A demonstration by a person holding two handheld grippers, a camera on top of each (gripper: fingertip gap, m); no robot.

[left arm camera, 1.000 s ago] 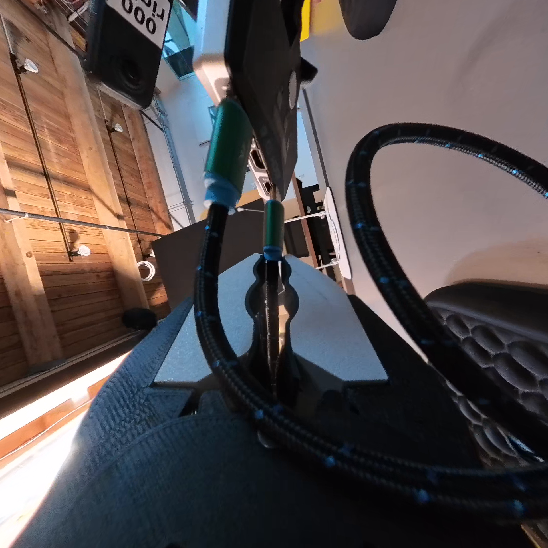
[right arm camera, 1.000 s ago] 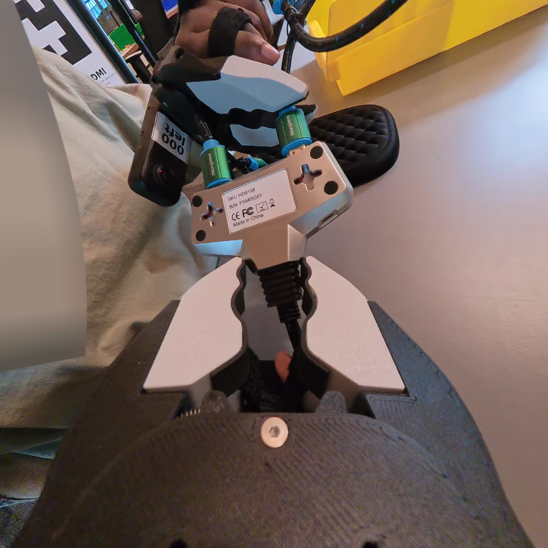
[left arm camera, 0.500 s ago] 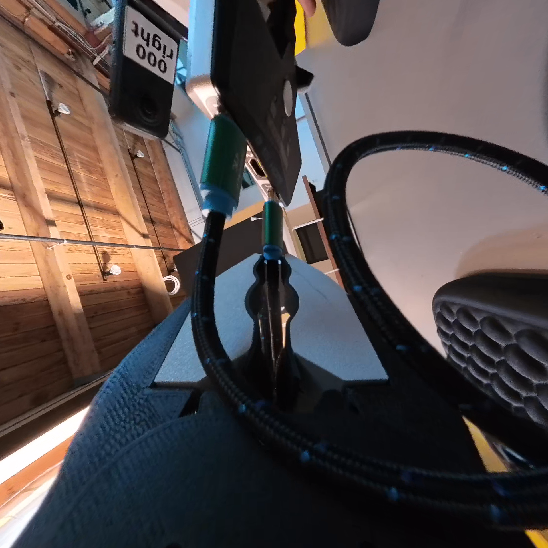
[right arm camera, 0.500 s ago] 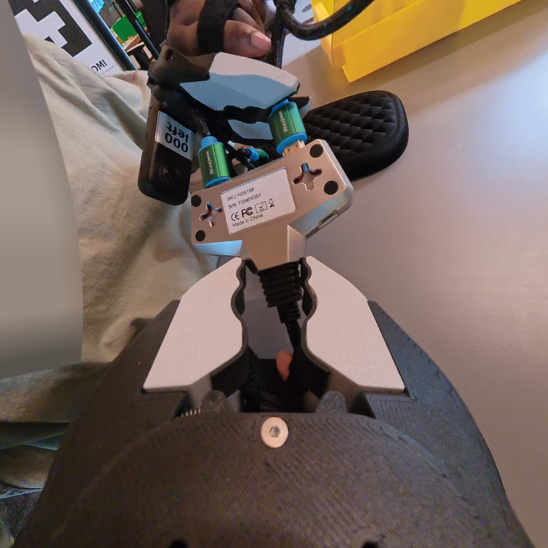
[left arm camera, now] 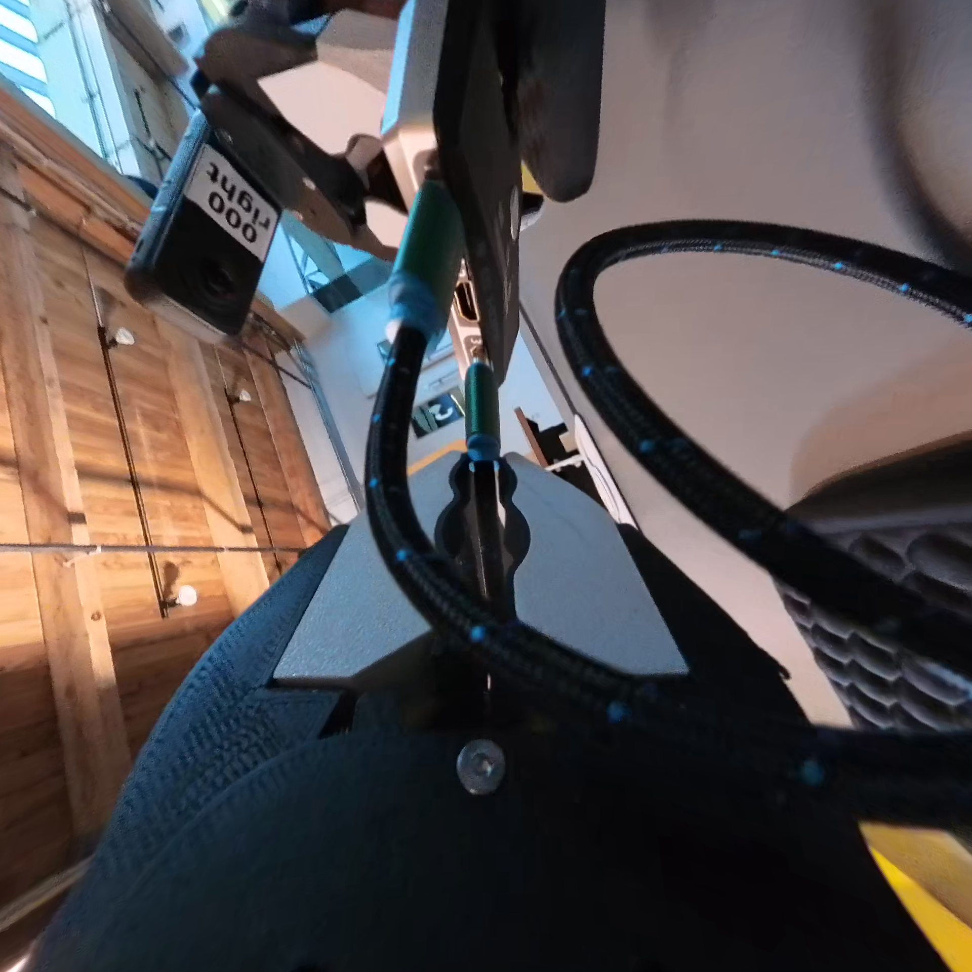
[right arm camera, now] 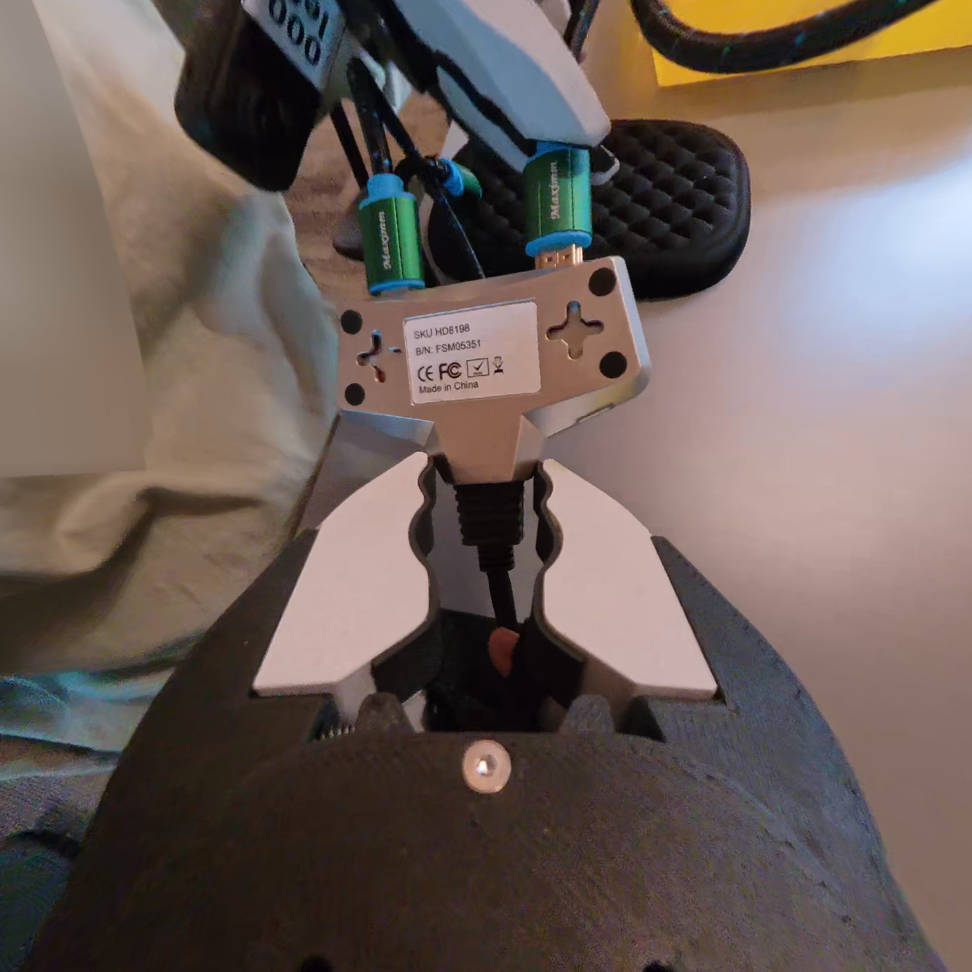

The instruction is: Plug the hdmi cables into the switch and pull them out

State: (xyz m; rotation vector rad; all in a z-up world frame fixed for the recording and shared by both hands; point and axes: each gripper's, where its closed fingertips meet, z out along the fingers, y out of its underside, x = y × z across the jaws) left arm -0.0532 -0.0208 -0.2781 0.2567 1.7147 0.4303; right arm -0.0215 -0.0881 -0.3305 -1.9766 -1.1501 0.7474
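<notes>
In the right wrist view my right gripper [right arm camera: 484, 465] is shut on the neck of the silver HDMI switch [right arm camera: 489, 347], just above its black strain relief. One green HDMI plug [right arm camera: 392, 244] sits fully in the switch's left port. A second green plug [right arm camera: 558, 210] stands at the right port with its gold tip [right arm camera: 558, 259] showing. The left gripper [right arm camera: 563, 139] holds that plug from above. In the left wrist view my left gripper [left arm camera: 483, 463] is shut on the braided cable just behind this plug [left arm camera: 481, 410], whose tip touches the switch [left arm camera: 484, 184], seen edge-on.
A black padded rest [right arm camera: 668, 210] lies on the grey table behind the switch, and a yellow bin [right arm camera: 789, 31] stands farther back. A person's beige clothing [right arm camera: 184, 315] fills the left. A braided cable loop [left arm camera: 631, 421] arcs right of the left gripper. The right gripper's camera [left arm camera: 205, 252] hangs upper left. Some 10 centimetres of space lies between my two pairs of fingers.
The two grippers have drawn closer and the left one now stands more upright over the switch. The second plug's gold tip still shows at the right port. Both grips are unchanged.
</notes>
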